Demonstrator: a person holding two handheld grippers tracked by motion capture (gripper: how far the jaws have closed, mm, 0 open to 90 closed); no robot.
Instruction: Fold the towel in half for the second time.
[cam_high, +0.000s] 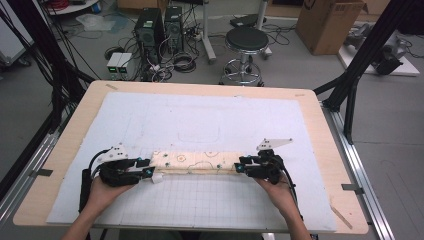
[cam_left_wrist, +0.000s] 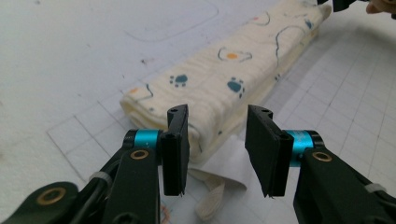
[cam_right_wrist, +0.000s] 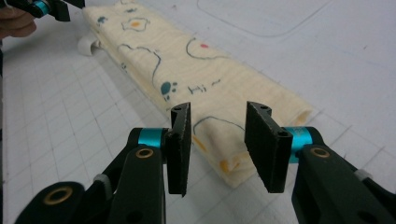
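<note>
One folded cloth (cam_high: 195, 162), cream with paw prints and line doodles, lies as a long strip across the middle of the white gridded mat (cam_high: 210, 200) on the worktop (cam_high: 325, 130). One claw sits at each end of it.

Left claw (cam_high: 145, 167): jaws apart, nothing pressed between the pads. In the left gripper view (cam_left_wrist: 217, 149) the near end of the cloth sits just past the fingertips and low in the gap. A white tag or label (cam_left_wrist: 219, 179) sticks out from under that end; its lower part is cut off behind the jaws, and whether it is sewn on cannot be told.

Right claw (cam_high: 240, 166): jaws also apart, gripping nothing. In the right gripper view (cam_right_wrist: 217, 149) the other cloth end lies between and just beyond the fingertips. Whether the pads graze the fabric cannot be told.

In the high view the claw bodies and hands cover both cloth ends, so the number of fold layers cannot be read there. The left gripper view shows stacked edges, too soft to count.

Count: one cloth, one mat, two claws, two hands. One faint rounded outline (cam_high: 200, 131) is drawn on the mat beyond the cloth. Beyond the worktop is one black stool (cam_high: 246, 40); the floor clutter of cables and boxes is too small to sort.
</note>
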